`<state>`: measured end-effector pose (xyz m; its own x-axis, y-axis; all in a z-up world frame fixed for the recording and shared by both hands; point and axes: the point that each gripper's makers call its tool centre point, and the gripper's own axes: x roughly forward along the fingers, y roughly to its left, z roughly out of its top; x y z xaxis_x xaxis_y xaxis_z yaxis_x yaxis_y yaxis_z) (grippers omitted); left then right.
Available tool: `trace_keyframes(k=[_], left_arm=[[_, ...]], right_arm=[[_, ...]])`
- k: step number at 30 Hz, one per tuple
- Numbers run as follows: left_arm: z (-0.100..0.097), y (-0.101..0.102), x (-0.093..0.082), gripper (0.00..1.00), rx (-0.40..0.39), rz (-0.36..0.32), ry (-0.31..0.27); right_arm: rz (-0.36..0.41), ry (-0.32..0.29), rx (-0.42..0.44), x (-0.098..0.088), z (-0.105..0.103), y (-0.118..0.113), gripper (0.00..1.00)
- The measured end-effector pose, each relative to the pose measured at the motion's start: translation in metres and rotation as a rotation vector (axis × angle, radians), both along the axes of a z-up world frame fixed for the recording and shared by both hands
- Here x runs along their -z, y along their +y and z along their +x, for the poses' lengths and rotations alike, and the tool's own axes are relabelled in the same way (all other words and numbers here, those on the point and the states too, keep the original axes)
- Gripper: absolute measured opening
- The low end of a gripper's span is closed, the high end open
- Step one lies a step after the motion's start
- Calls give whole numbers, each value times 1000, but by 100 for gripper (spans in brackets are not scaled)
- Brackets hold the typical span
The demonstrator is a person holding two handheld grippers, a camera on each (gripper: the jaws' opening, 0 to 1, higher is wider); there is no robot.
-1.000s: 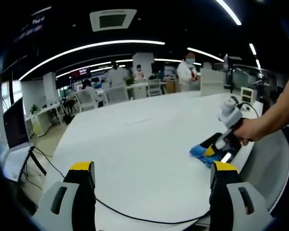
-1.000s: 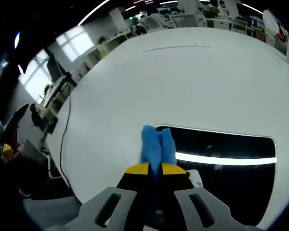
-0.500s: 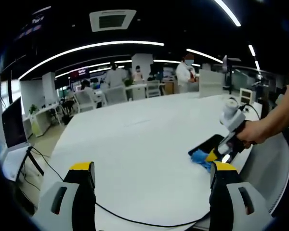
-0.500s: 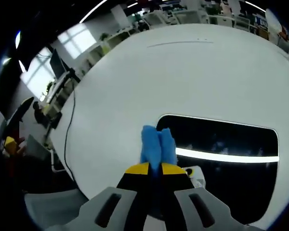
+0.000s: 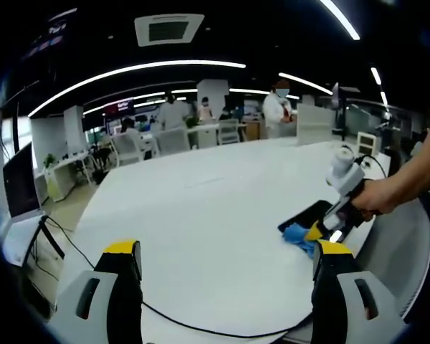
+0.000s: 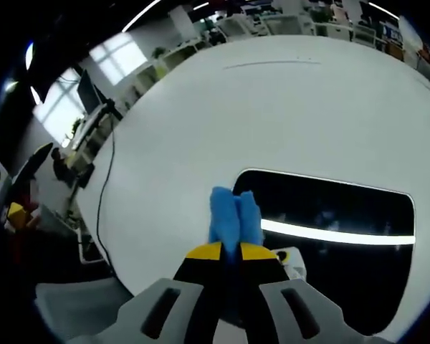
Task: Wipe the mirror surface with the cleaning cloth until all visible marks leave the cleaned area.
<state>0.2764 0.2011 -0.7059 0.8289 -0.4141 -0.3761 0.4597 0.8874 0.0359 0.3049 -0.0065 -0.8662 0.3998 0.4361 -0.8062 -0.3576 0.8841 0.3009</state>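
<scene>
- Jaws of the right gripper [image 6: 228,252] rise from the bottom centre of the right gripper view, pressed together on a folded blue cleaning cloth [image 6: 229,216] that sticks up past the yellow tips.
- Cloth end sits at the lower left corner of the mirror [image 6: 330,236], a dark rounded rectangle lying flat in the lower right of that frame; whether the cloth presses on the glass or hovers just over its edge I cannot tell.
- Mirror reflects a bright ceiling light as a white band across its middle; no marks can be made out on it at this size.
- Table [image 6: 201,122], white and wide, fills the rest of the frame, with a dark cable [image 6: 104,193] trailing off its left edge.
- Left gripper [image 5: 226,261], at the bottom of the left gripper view, has its jaws wide apart and holds nothing, hanging over the near table edge.
- At the right of the left gripper view, a hand [image 5: 373,197] holds the right gripper down at the mirror's near end.
- Step in hand, as I judge it: the wiping itself, at or near one end of the glass.
- Next move calls for drawing the cloth along the mirror toward the far end with steady downward pressure, keeping the mirror in frame.
</scene>
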Motion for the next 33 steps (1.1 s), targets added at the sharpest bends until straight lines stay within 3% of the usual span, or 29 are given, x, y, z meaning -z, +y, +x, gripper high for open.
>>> trace_keyframes(k=[33], left_arm=[[10, -20, -4, 100, 42, 11, -2]], right_arm=[[-15, -3, 33, 0, 9, -53, 1]])
